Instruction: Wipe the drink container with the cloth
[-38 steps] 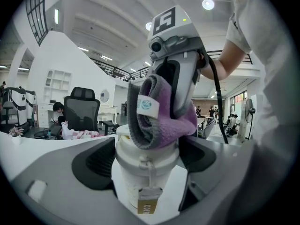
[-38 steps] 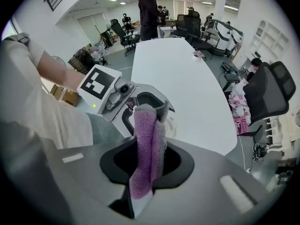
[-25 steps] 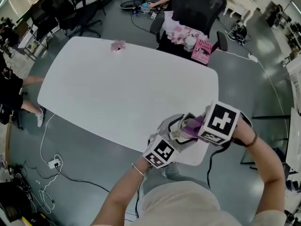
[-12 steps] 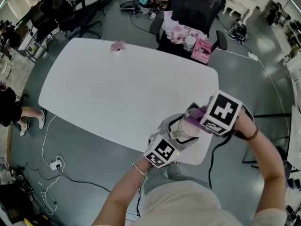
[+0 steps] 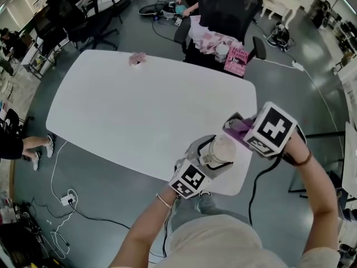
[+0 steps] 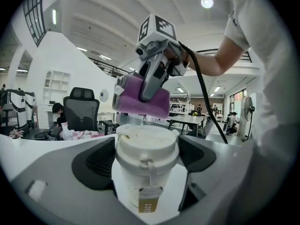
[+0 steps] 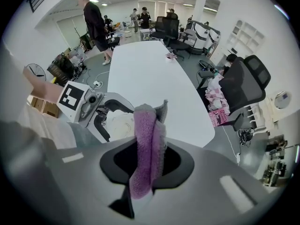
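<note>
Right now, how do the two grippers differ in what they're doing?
The left gripper clasps a white lidded cup with jaws wide; the right gripper pinches a purple cloth with jaws narrow. The left points roughly level, the right downward. Both carry marker cubes.

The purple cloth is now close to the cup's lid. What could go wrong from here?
1. The left gripper holds the cup at the near edge of the table; a hard press from the cloth might tilt it or loosen the lid, and a spill could reach the floor.
2. The right gripper pinches only a fold of the cloth, so rubbing could pull it free.
</note>
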The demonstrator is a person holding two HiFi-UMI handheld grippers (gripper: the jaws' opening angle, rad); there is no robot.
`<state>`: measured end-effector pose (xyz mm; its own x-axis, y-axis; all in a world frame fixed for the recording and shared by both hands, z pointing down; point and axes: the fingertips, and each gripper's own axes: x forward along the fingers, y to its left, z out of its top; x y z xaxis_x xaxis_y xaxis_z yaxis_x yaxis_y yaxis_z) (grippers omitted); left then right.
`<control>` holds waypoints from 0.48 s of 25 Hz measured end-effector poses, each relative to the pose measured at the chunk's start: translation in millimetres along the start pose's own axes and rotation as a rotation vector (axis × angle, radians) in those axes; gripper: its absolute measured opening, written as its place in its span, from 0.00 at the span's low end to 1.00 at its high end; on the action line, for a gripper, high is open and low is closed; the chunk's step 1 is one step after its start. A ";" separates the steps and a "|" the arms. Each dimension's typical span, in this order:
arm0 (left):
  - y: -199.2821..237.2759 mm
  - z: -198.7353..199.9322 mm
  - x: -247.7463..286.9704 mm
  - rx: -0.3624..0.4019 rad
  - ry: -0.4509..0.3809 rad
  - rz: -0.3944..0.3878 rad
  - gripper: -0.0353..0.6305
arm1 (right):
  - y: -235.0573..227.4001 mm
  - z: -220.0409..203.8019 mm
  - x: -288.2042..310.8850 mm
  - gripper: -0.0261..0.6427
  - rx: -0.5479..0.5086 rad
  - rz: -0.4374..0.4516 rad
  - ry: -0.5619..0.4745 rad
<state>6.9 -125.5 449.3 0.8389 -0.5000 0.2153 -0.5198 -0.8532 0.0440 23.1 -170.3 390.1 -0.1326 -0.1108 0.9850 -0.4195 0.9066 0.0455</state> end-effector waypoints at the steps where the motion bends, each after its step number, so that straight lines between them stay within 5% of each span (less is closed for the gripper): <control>1: 0.1 -0.2 0.1 0.001 0.001 0.000 0.69 | 0.7 -0.9 -2.5 0.14 0.003 0.002 -0.007; 12: -1.2 1.2 -0.6 0.006 0.008 0.002 0.69 | 45.4 -4.2 -11.9 0.14 -0.054 0.106 -0.037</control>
<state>7.2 -124.3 447.9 0.8364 -0.5008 0.2230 -0.5207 -0.8529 0.0375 9.5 -126.2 381.1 -0.2072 -0.0270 0.9779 -0.3529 0.9344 -0.0490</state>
